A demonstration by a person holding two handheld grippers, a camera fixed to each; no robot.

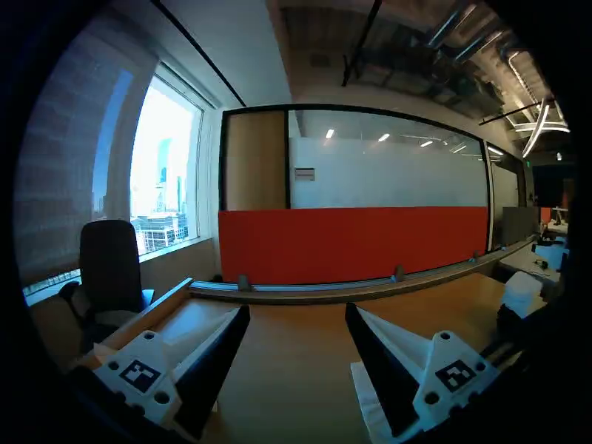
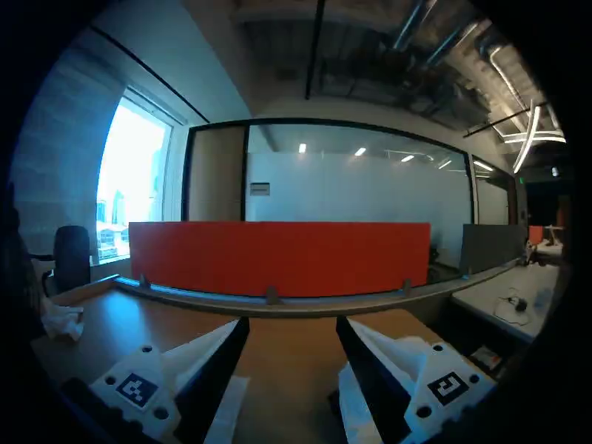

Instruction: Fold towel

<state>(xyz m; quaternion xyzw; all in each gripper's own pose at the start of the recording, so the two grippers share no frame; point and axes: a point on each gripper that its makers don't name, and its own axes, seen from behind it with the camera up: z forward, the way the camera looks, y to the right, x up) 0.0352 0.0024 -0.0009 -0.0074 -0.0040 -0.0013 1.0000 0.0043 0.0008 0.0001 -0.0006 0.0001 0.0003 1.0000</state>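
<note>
A white towel lies on the wooden desk under both grippers. In the left gripper view a strip of the towel (image 1: 368, 403) shows beside the right finger, low in the picture. My left gripper (image 1: 296, 311) is open, with bare desk between its fingers. In the right gripper view, towel edges (image 2: 231, 405) show under the inner sides of both fingers. My right gripper (image 2: 292, 322) is open too, and nothing is pinched in it. The rest of the towel is hidden below the fingers.
A red divider panel (image 1: 348, 244) with a low rail closes off the desk's far edge. A black office chair (image 1: 111, 270) stands by the window on the left. A crumpled white cloth (image 2: 63, 322) lies at the desk's left side. More desks (image 2: 510, 296) stand to the right.
</note>
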